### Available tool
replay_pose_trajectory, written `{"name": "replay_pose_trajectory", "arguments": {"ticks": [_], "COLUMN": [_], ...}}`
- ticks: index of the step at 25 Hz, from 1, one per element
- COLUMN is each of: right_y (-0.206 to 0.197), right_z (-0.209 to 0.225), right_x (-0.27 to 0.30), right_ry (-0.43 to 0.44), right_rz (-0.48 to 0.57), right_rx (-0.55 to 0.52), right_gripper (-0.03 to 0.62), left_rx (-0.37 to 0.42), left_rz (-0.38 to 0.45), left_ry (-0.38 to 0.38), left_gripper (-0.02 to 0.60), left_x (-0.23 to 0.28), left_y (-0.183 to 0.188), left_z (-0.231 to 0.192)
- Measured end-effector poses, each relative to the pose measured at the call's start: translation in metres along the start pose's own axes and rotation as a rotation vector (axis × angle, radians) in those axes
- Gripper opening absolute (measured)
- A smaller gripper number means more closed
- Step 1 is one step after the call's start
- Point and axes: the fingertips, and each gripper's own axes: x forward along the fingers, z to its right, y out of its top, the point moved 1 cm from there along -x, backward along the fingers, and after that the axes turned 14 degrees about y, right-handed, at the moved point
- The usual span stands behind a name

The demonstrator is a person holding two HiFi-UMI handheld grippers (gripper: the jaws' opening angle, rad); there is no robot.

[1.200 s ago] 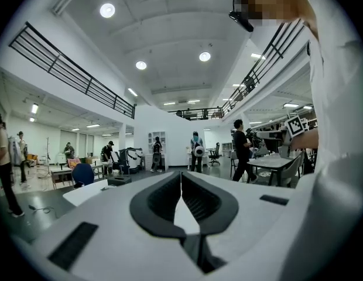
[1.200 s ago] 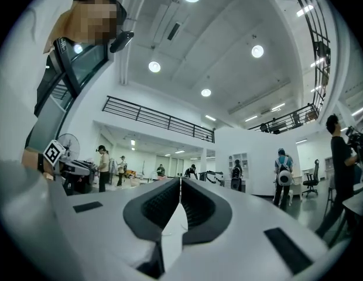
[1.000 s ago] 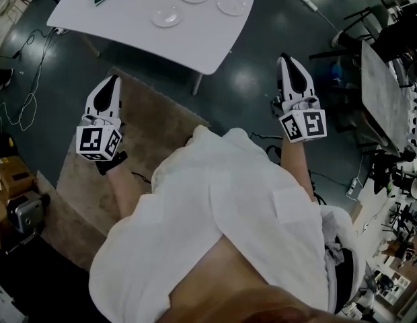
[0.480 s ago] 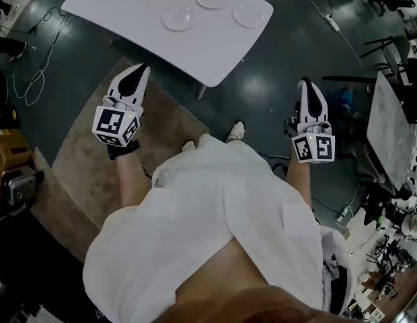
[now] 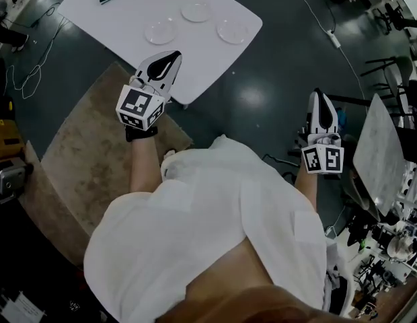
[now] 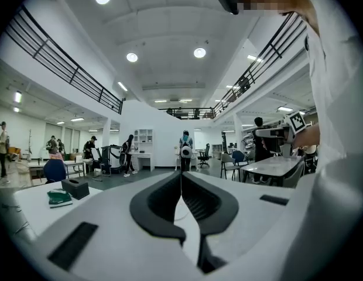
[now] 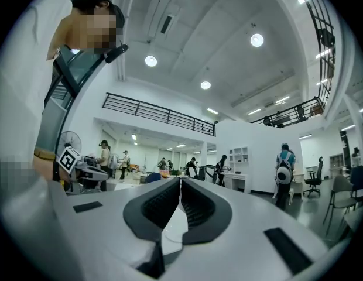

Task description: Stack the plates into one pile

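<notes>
The left plate (image 5: 160, 31), far plate (image 5: 196, 11) and right plate (image 5: 233, 30) lie apart on the white desk (image 5: 121, 19), none stacked yet, so I keep the left tool (image 5: 171, 58) and right tool (image 5: 321, 97) clenched on nothing, pointed deskward, judging the plates beyond reach.

Both arms forward, left tool (image 5: 170, 57) and right tool (image 5: 321, 95) closed, empty
</notes>
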Motion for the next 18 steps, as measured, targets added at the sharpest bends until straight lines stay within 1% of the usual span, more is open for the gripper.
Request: {"name": "replay_pose_trajectory", "arguments": {"ticks": [4,8,11,14,18], "right_y": [-0.007,-0.024,-0.030,-0.042,-0.057], "right_z": [0.033,0.055,0.066,0.073,0.091], "right_x": [-0.006,-0.003,0.011,0.028,0.053], "right_ry": [0.038,0.065,0.100,0.147,0.185], "right_rz": [-0.006,-0.015,-0.002,-0.022,-0.034], "right_rx": [0.010,0.053,0.071,0.077,0.107], "right_gripper": [0.029,0.029,0.029,0.029,0.029], "left_rx": [-0.005,-0.010,-0.015,-0.028,-0.036], "left_rz": [-0.011,-0.056,-0.088,-0.112,-0.130], "left_ry": [0.026,0.052,0.095,0.151,0.209], "left_gripper": [0.012,0.012,0.012,0.012,0.012], "left_x": [0.027,0.034,0.038,0.042,0.060], "left_y": [-0.004,-0.020,-0.029,-0.038,-0.047], "left_z": [0.031,0.044,0.038,0.028,0.014]}}
